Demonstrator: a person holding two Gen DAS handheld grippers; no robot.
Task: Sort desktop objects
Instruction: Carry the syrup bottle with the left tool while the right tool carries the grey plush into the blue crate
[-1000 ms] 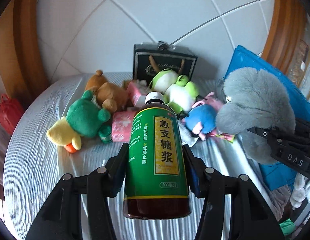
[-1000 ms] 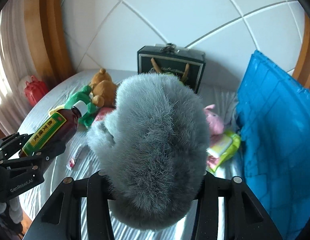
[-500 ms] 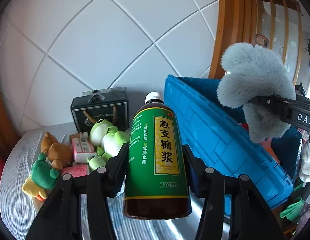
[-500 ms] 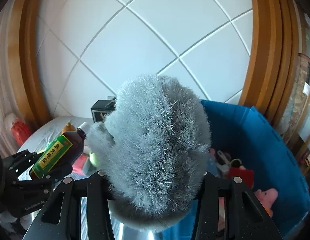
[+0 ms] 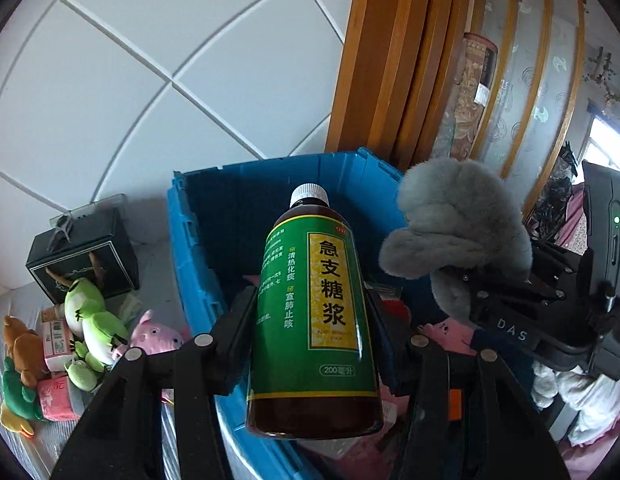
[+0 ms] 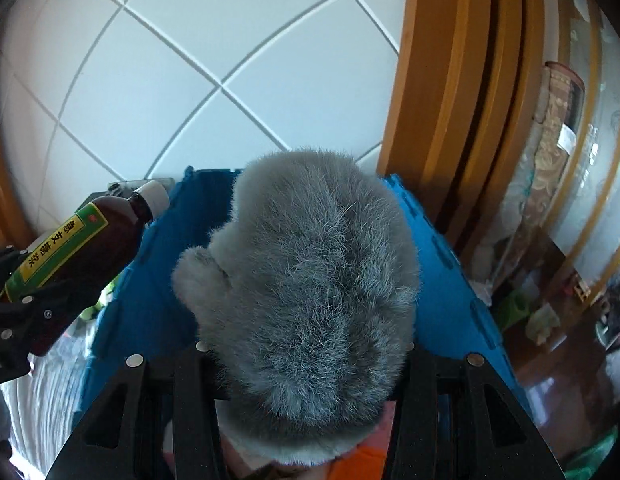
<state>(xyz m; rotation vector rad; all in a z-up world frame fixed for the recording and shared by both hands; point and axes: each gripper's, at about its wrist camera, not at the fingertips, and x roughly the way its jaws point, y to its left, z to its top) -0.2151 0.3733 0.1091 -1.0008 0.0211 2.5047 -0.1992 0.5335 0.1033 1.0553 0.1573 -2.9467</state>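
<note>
Nearest to me, my left tongs (image 5: pixel 310 344) are clamped on the syrup bottle (image 5: pixel 315 312), pads pressed on either side of its green and yellow label, white cap pointing away from me. My right tongs (image 6: pixel 306 356) are squeezed onto the grey plush mitten (image 6: pixel 306 280), its fur bulging over both arms and its thumb sticking out to the left.

From the left camera I see the right tongs (image 5: pixel 461 288) just beside the bottle, to its right, carrying that mitten (image 5: pixel 457 224). From the right camera the bottle (image 6: pixel 78 248) shows at the left edge, tilted, cap up.

Both things hang over the open blue bin (image 5: pixel 198 280), whose near rim passes under the bottle; pink and red items lie inside, too hidden for me to name.

Farther left, on the striped bed cover (image 5: pixel 46 448), lie a green frog plush (image 5: pixel 92 320), a pink pig plush (image 5: pixel 154 334), a brown bear plush (image 5: pixel 24 350) and small pink boxes (image 5: pixel 58 396). A black gift box (image 5: pixel 84 256) stands behind them against the white padded wall (image 5: pixel 150 80).
</note>
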